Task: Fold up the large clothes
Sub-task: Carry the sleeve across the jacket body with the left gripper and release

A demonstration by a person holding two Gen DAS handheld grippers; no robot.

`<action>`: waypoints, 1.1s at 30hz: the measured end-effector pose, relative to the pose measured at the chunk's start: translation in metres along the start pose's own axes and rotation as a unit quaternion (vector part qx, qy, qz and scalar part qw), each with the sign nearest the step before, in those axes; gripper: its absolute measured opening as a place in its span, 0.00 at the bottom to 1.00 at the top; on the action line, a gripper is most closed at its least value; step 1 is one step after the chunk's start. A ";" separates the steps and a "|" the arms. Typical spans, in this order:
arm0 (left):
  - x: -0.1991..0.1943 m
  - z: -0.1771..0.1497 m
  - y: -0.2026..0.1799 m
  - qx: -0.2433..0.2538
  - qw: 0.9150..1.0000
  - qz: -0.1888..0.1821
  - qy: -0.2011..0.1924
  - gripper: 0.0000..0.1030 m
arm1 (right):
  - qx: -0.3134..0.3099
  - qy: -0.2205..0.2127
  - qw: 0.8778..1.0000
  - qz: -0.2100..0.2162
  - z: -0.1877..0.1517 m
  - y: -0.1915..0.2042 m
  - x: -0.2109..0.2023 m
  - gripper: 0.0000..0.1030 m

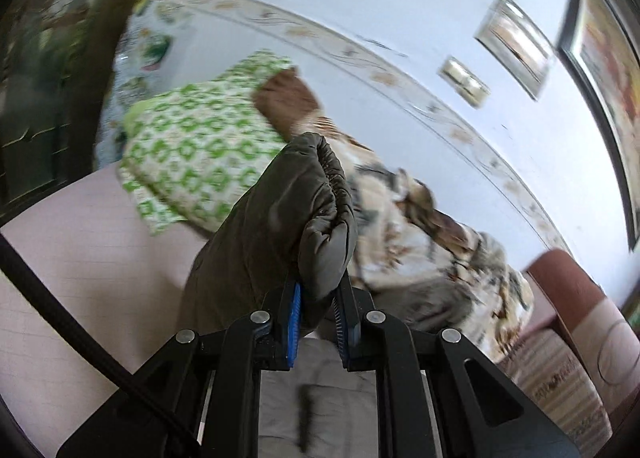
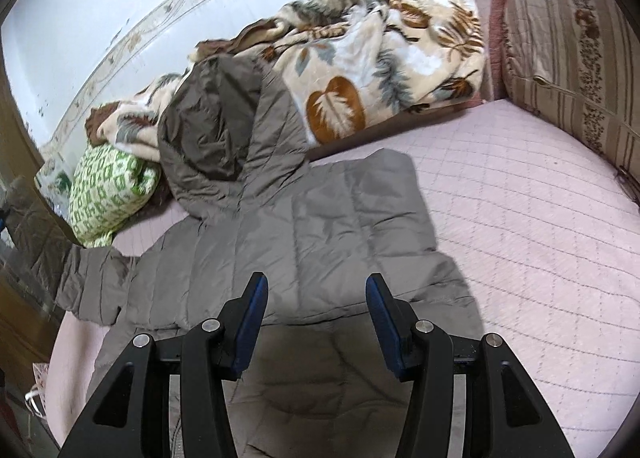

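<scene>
My left gripper clamps the gathered cuff of the grey-brown quilted puffer jacket, lifted and blurred. My right gripper hovers empty, jaws apart, above the jacket spread on the pink quilted mattress; its hem is cut off.

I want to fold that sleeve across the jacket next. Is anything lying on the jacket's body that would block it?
Nothing visible does. The left gripper holds the sleeve cuff; the jacket lies flat on the bed, bare on top. The open right gripper hovers above it, and the leaf-print blanket lies behind the hood.
</scene>
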State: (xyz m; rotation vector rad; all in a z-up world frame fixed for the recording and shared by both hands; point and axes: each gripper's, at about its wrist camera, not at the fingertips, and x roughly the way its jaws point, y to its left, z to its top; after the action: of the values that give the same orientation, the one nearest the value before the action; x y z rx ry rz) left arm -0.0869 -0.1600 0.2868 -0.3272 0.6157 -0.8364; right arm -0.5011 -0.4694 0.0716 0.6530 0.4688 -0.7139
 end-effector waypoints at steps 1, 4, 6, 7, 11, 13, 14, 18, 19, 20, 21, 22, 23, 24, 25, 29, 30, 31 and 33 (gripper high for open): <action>0.001 -0.003 -0.012 0.007 1.000 -0.006 0.004 0.14 | 0.004 0.000 1.000 0.001 0.001 -0.004 -0.001 0.53; 0.005 -0.013 -0.054 0.030 0.999 -0.023 0.015 0.14 | 0.016 -0.007 1.000 0.007 0.006 -0.015 -0.008 0.53; 0.008 -0.024 -0.080 0.042 0.998 -0.034 0.023 0.14 | 0.022 -0.013 1.000 0.008 0.008 -0.022 -0.013 0.54; 0.010 -0.029 -0.092 0.047 0.998 -0.039 0.027 0.14 | 0.026 -0.015 1.000 0.009 0.010 -0.026 -0.015 0.54; 0.016 -0.050 -0.135 0.060 0.995 -0.061 0.047 0.14 | 0.043 -0.023 0.999 0.013 0.014 -0.039 -0.023 0.53; 0.022 -0.061 -0.154 0.068 0.993 -0.072 0.059 0.14 | 0.051 -0.028 0.998 0.016 0.016 -0.045 -0.027 0.54; 0.024 -0.065 -0.161 0.071 0.993 -0.074 0.062 0.14 | 0.055 -0.031 0.998 0.017 0.017 -0.048 -0.029 0.53; 0.043 -0.094 -0.196 0.088 0.988 -0.089 0.090 0.14 | 0.067 -0.035 0.997 0.021 0.019 -0.059 -0.035 0.54; 0.047 -0.101 -0.203 0.090 0.987 -0.091 0.097 0.14 | 0.069 -0.035 0.997 0.022 0.019 -0.061 -0.036 0.54; 0.054 -0.112 -0.211 0.093 0.985 -0.094 0.107 0.14 | 0.072 -0.036 0.996 0.022 0.019 -0.064 -0.037 0.54; 0.059 -0.121 -0.217 0.095 0.984 -0.096 0.116 0.14 | 0.074 -0.037 0.996 0.023 0.020 -0.066 -0.038 0.54; 0.064 -0.129 -0.222 0.096 0.983 -0.098 0.123 0.14 | 0.077 -0.038 0.996 0.023 0.020 -0.068 -0.039 0.54; 0.071 -0.139 -0.228 0.098 0.981 -0.100 0.133 0.14 | 0.080 -0.039 0.996 0.023 0.020 -0.070 -0.040 0.54; 0.077 -0.148 -0.232 0.099 0.980 -0.101 0.141 0.14 | 0.083 -0.039 0.996 0.024 0.021 -0.072 -0.040 0.54; 0.083 -0.157 -0.235 0.100 0.979 -0.101 0.148 0.14 | 0.086 -0.040 0.995 0.025 0.022 -0.075 -0.041 0.54; 0.113 -0.199 -0.245 0.112 0.972 -0.093 0.183 0.14 | 0.097 -0.041 0.994 0.028 0.024 -0.083 -0.043 0.54; 0.119 -0.208 -0.245 0.114 0.971 -0.091 0.191 0.14 | 0.100 -0.041 0.994 0.028 0.024 -0.085 -0.043 0.54; 0.125 -0.215 -0.245 0.116 0.969 -0.090 0.199 0.14 | 0.102 -0.040 0.994 0.029 0.024 -0.087 -0.043 0.54; 0.136 -0.235 -0.243 0.117 0.966 -0.084 0.214 0.14 | 0.106 -0.039 0.993 0.031 0.024 -0.088 -0.042 0.54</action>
State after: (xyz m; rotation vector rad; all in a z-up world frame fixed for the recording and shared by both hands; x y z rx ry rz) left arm -0.3073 -0.4269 0.1729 0.0237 0.8891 -1.1454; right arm -0.5888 -0.5181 0.0800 0.8318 0.3020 -0.7342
